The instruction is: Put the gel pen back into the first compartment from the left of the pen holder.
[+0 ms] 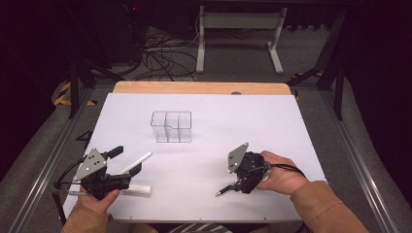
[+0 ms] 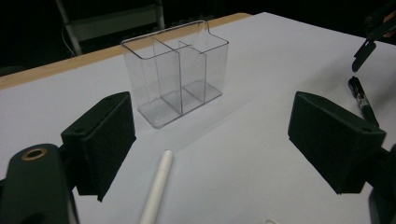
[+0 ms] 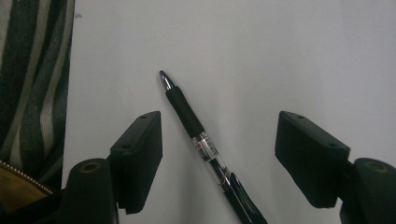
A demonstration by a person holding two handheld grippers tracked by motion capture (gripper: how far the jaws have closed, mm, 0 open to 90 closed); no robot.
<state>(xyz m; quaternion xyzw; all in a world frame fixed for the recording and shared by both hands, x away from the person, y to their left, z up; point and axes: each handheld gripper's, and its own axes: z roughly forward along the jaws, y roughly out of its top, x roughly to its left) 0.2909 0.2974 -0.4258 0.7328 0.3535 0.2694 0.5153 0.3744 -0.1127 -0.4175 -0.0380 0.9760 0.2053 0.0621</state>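
A clear organizer (image 1: pixel 171 127) with several compartments stands upright at the middle of the white table; it also shows ahead in the left gripper view (image 2: pixel 177 74). My left gripper (image 1: pixel 126 161) is open near the front left, and a white pen (image 1: pixel 137 161) lies on the table between its jaws (image 2: pixel 159 186). My right gripper (image 1: pixel 237 183) is open at the front right, low over a black pen (image 1: pixel 225 189). In the right gripper view this black pen (image 3: pixel 198 133) lies flat between the wide jaws, untouched, its tip pointing away.
A short white cylinder (image 1: pixel 138 190) lies beside my left hand near the front edge. The white table cover (image 1: pixel 233 116) ends in a wooden strip (image 1: pixel 199 88) at the far side. Striped cloth (image 3: pixel 32 70) shows past the table's front edge.
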